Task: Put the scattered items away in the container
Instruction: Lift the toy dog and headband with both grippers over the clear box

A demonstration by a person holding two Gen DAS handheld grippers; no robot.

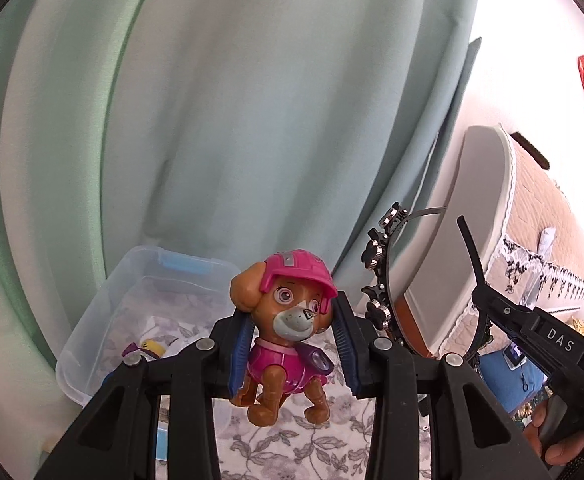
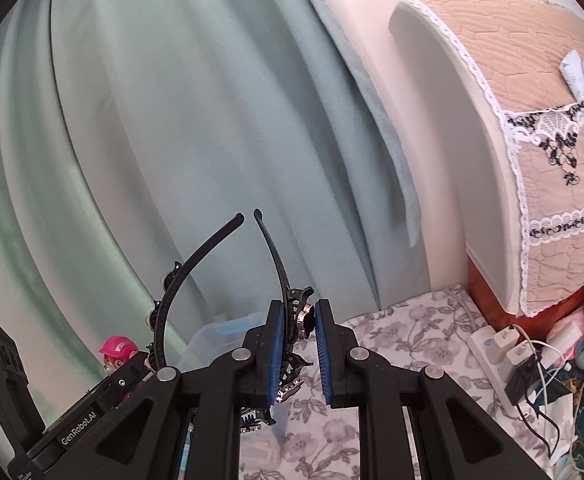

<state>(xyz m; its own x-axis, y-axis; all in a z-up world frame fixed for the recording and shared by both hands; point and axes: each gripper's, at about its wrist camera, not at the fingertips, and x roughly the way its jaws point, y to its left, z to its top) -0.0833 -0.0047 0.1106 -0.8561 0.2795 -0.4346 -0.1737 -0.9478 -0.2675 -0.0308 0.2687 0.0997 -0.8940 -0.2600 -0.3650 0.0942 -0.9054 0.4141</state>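
Hanging behind everything is a pale green curtain (image 1: 220, 120), and to the right stands a white appliance under a quilted beige cover with lace trim (image 2: 551, 112). A grey floral cloth (image 2: 403, 344) covers the surface below, and a white power strip with chargers and tangled cables (image 2: 507, 356) lies at its right edge.

The left gripper (image 1: 292, 348) is closed on a toy puppy (image 1: 288, 332), its blue pads pressing the figure's 2 sides. The puppy is brown with a pink helmet, pink vest and grey muzzle, held upright above the cloth. Just behind and left of it sits a clear plastic container (image 1: 104, 312), with what may be 1 small yellow and purple item inside.

The right gripper (image 2: 297, 352) is clamped tight on a black headband (image 2: 172, 292) studded with dark round beads, its 2 thin ends curving upward in front of the curtain
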